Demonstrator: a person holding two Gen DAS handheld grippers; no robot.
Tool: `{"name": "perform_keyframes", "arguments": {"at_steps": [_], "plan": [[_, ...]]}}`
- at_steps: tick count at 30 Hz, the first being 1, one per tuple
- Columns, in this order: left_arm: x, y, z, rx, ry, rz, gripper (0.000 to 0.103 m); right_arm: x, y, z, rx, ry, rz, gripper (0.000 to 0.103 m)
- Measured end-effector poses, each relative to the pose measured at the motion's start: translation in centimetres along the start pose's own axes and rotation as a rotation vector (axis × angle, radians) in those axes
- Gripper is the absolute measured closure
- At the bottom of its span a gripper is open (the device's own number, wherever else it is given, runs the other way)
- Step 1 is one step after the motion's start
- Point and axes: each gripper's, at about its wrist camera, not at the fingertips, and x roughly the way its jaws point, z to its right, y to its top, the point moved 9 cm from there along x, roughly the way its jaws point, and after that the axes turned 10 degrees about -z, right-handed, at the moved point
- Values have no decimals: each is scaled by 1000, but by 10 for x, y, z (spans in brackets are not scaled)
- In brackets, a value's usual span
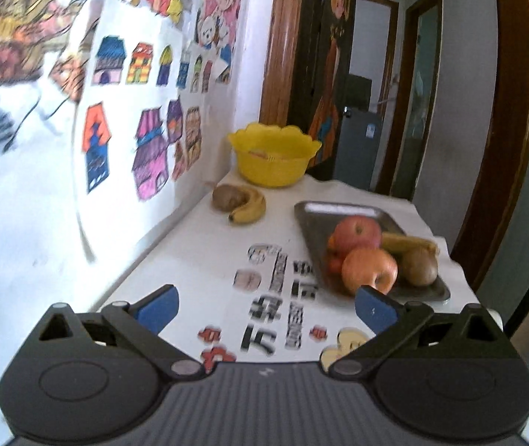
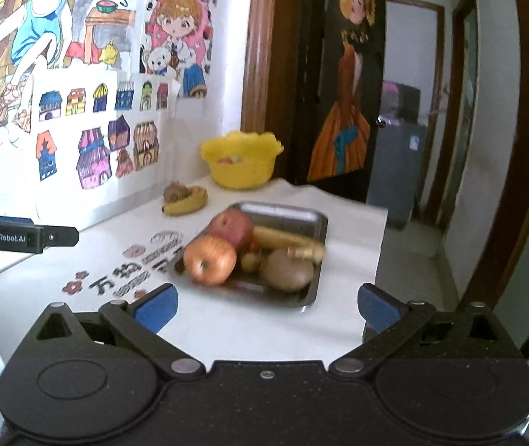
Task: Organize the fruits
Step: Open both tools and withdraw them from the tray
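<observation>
fruit tray ahead, both grippers empty and wide

from my right gripper the near apple sits at 11 o'clock in the metal tray; my left gripper sees it at 1 o'clock.

A white printed table bears a yellow plastic basket, steel tray, curved yellow banana and brown kiwi.

A lived-in home: hand-coloured children's drawings of houses and cartoon figures paper the white wall at 10 o'clock, a brown wooden door frame opens at 1 o'clock onto a hallway with more doors, and a white cloth-covered worktop carries fruit.
</observation>
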Motion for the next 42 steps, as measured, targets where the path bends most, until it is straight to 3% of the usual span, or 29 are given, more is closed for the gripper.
{"name": "perform_keyframes", "arguments": {"at_steps": [5,18,42], "plan": [[-7,-19,-7,3,-2,-29,0,-2,-20,-18,8,-17,-64,1],[-17,-33,-24,-16,20,-44,0,-3,-24,-46,-33,19,-87,1],[0,-10,-38,-16,80,-59,0,23,0,-46,-35,75,-113,1]]}}
